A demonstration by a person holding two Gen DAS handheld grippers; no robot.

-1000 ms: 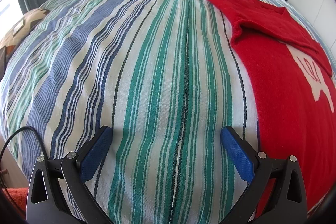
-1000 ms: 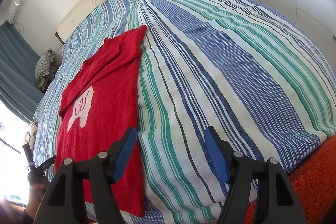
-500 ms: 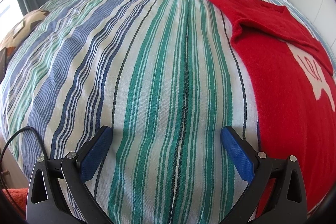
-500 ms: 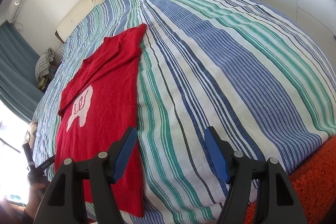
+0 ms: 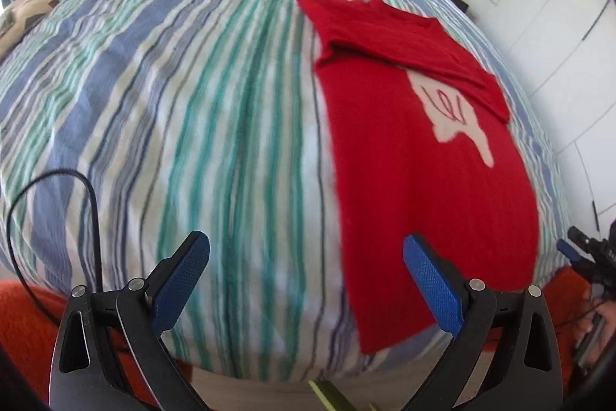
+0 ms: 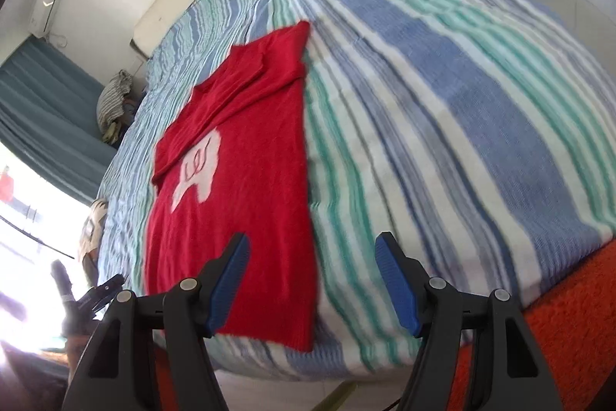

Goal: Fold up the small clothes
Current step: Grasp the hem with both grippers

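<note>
A red knit sweater (image 5: 423, 156) with a pale motif lies flat on the striped bed, a sleeve folded across its chest. It also shows in the right wrist view (image 6: 238, 187). My left gripper (image 5: 308, 280) is open and empty, just off the bed's near edge, its right finger over the sweater's hem. My right gripper (image 6: 312, 280) is open and empty above the hem's right corner. The right gripper shows at the far right of the left wrist view (image 5: 585, 253).
The blue, green and white striped bedspread (image 6: 442, 103) covers the bed. An orange rug (image 6: 569, 326) lies below the bed's near edge. A pile of clothes (image 6: 113, 103) sits by the teal curtain. White cupboards (image 5: 558, 6) stand along the right wall.
Both grippers have pulled back toward the bed's near edge, so the bed edge and floor now show. Both stay open and empty. The sweater has not moved.
</note>
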